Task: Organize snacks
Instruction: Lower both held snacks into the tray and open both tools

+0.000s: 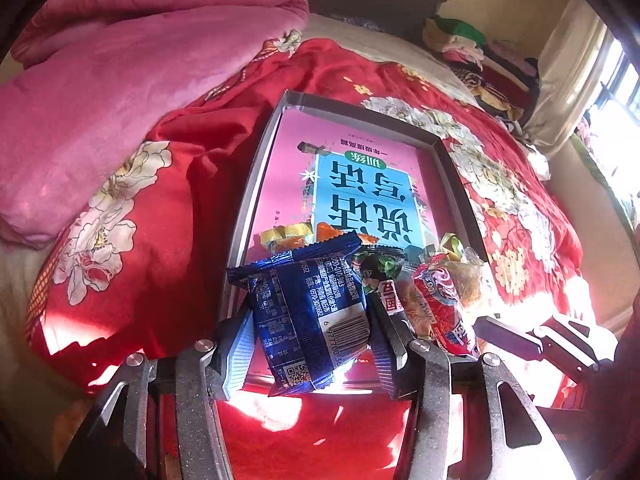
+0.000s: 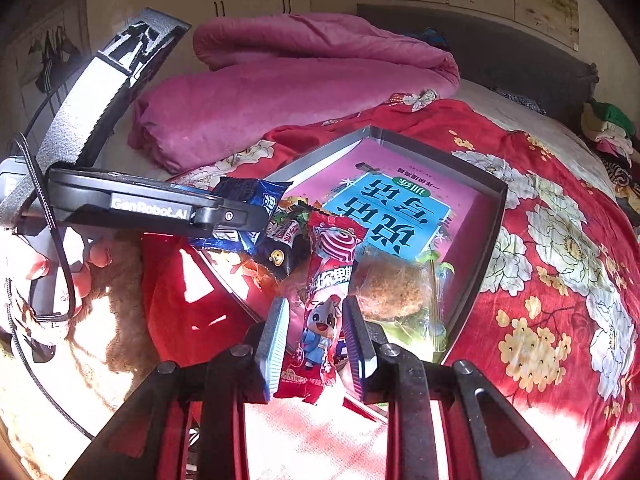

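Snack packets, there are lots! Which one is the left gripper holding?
The dark blue packet with the barcode. The left gripper pinches it, while the right gripper holds the red one.

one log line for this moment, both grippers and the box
left gripper: shut on blue snack packet | right gripper: shut on red snack packet | grey box: on bed, snacks at near end
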`<state>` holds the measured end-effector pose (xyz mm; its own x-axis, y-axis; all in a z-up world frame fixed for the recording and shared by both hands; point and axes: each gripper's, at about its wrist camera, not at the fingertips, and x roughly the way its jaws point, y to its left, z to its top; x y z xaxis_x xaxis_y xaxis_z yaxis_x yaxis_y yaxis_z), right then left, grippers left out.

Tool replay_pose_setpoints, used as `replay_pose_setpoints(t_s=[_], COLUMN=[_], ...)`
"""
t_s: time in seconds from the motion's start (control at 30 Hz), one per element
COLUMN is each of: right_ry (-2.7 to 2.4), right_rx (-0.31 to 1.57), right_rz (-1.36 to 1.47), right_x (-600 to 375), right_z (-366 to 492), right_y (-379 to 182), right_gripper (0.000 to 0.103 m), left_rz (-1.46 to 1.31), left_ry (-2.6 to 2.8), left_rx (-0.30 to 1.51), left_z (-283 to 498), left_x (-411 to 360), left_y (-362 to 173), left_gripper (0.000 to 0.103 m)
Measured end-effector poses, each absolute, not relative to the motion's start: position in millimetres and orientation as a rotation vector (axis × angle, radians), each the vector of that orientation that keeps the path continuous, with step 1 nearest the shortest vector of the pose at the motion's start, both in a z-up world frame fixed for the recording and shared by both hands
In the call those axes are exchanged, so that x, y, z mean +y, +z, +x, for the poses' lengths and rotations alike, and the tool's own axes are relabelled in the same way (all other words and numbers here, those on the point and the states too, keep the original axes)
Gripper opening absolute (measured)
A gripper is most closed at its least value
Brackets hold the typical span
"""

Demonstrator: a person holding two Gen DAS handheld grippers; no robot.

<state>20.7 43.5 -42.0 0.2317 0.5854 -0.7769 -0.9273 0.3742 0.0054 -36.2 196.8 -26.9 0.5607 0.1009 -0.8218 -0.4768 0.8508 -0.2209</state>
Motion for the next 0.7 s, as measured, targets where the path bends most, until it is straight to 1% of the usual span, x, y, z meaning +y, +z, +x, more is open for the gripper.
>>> replay_pose_setpoints(t_s=[0.37, 0.7], right_ry=[1.067, 1.044], right_rx=[0.723, 0.703], right_rz=[-0.622, -0.626], right_x=[51.7, 53.9], right_z=[22.4, 31.4], right_y=[-52.6, -58.5], right_gripper=[0.027, 0.027], left_rz=[-0.447, -0.444], left_ry=[0.342, 0.334], left_rx=[0.918, 0.922], left_z=[-34.5, -31.4], left_x=[192.2, 189.0], left_y=[-28.8, -31.9], left_gripper=[0.054, 0.054])
